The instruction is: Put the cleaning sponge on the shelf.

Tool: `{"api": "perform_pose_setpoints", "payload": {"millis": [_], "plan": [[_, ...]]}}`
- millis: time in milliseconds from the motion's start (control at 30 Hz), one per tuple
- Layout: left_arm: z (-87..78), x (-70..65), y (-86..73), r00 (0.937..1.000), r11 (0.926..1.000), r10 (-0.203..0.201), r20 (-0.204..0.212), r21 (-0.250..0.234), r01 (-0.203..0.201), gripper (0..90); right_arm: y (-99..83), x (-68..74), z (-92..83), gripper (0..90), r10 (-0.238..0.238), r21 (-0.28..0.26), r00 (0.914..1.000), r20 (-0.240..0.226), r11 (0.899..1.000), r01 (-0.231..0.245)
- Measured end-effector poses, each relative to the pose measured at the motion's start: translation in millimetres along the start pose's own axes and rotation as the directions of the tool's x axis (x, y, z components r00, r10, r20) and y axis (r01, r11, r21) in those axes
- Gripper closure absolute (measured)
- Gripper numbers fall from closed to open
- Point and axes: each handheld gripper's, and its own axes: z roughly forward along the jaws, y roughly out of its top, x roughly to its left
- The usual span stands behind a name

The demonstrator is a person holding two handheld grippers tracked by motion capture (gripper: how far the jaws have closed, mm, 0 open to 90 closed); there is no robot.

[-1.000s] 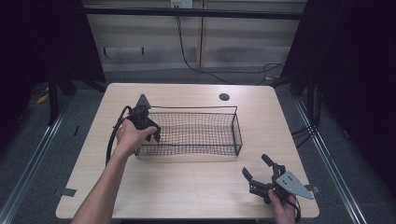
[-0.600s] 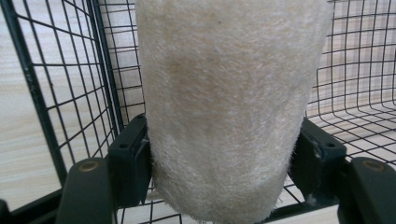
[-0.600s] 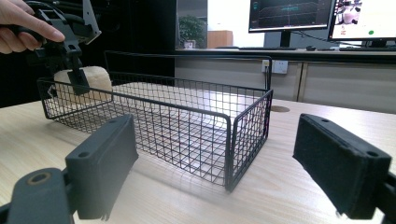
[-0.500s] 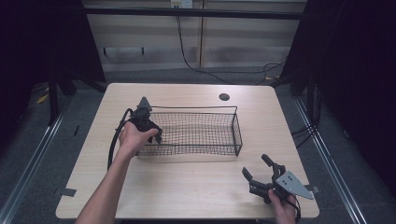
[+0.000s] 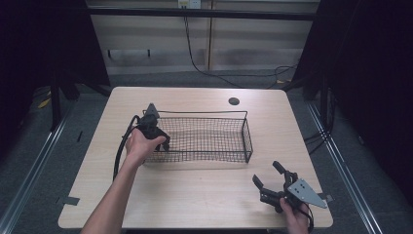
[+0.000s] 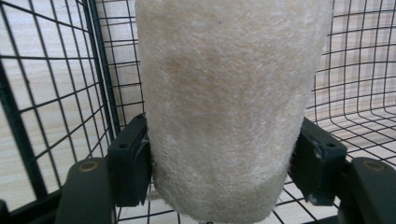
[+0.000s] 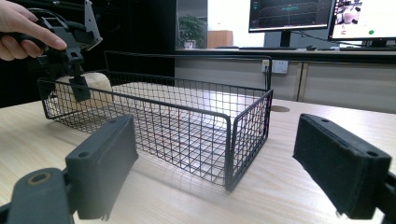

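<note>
Nearest us, our right gripper (image 5: 271, 186) rests on the table (image 5: 195, 195), jaws apart, holding nothing. Farther off, our left gripper (image 5: 155, 132) clamps a cream fuzzy roll (image 6: 224, 107) inside the wire basket (image 5: 246, 131), probably just above its floor; release remains.

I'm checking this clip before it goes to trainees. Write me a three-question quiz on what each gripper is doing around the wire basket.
1. True or false: the left gripper is shut on a cream fuzzy roll inside the wire basket.
2. How do the right gripper's jaws stand? A) shut on the basket's rim B) open with nothing between them C) shut on a cable
3. Fill in: the right gripper sits near the table's front edge, ____ the basket.

Key: 1 true; 2 B; 3 outside.
</note>
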Motion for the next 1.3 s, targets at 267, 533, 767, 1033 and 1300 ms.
{"api": "perform_pose_setpoints", "payload": {"millis": [267,533,767,1033,1300], "plan": [[1.5,-2.3,-0.5,0.9997,0.9999,0.013,-0.021,0.004,-0.013,31.3,0.0,0.1,-0.1,12.8,-0.001,-0.001,1.0,0.001,1.0,0.001],[3.1,-4.0,-0.7,0.9988,0.9995,0.028,-0.04,0.018,-0.027,31.2,0.0,0.2,-0.1,12.8,0.0,0.0,1.0,0.0,1.0,0.0],[2.0,-3.4,-0.5,0.999,0.9994,0.025,-0.038,0.025,-0.024,30.9,0.0,0.1,-0.1,12.7,0.001,0.001,1.0,0.0,1.0,-0.001],[0.6,-2.8,0.3,0.9994,0.9994,0.023,-0.026,0.028,-0.022,28.6,0.0,0.1,-0.1,12.9,0.001,0.001,1.0,-0.001,1.0,-0.001],[-0.2,-2.1,0.2,0.999,0.9986,0.038,-0.023,0.038,-0.037,26.5,0.0,0.1,-0.1,12.9,0.0,0.0,1.0,-0.001,1.0,0.0]]}}
